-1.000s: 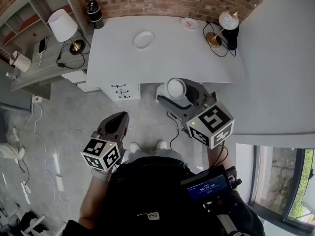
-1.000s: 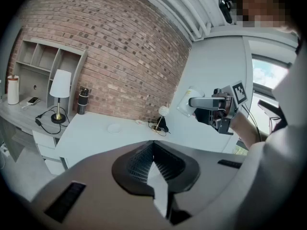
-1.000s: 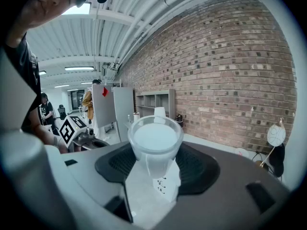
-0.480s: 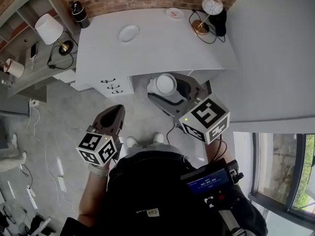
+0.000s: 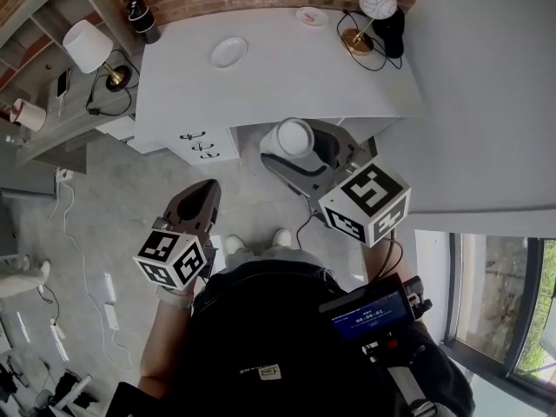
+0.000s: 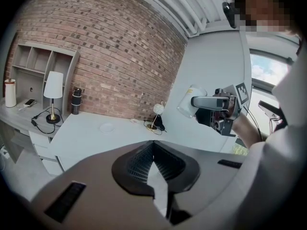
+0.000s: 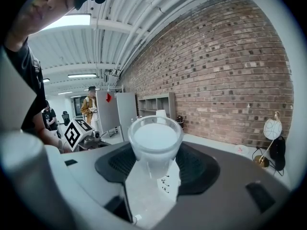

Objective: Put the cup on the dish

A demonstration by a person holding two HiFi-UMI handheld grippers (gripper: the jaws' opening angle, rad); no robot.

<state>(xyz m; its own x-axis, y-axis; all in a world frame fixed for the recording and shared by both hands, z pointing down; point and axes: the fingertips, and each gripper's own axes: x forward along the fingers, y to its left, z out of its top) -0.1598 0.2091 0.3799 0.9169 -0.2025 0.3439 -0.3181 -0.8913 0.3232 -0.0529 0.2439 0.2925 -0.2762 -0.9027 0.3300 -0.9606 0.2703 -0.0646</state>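
Your right gripper point(image 5: 300, 148) grasps the frosted white plastic cup point(image 5: 293, 136) upright for setting down, short of the white desk point(image 5: 287, 81) bearing the round white dish point(image 5: 228, 52), while your left gripper point(image 5: 201, 201) hangs clenched, empty.

White desk point(image 5: 295, 81): dish point(image 5: 228, 52), saucer point(image 5: 311, 16), globe lamp point(image 5: 354, 40).

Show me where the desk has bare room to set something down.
The desk is bare across its middle and front, from the dish over to the right edge. The strip between the dish and the bottle is also free. Only the back right is crowded, with the saucer and lamp.
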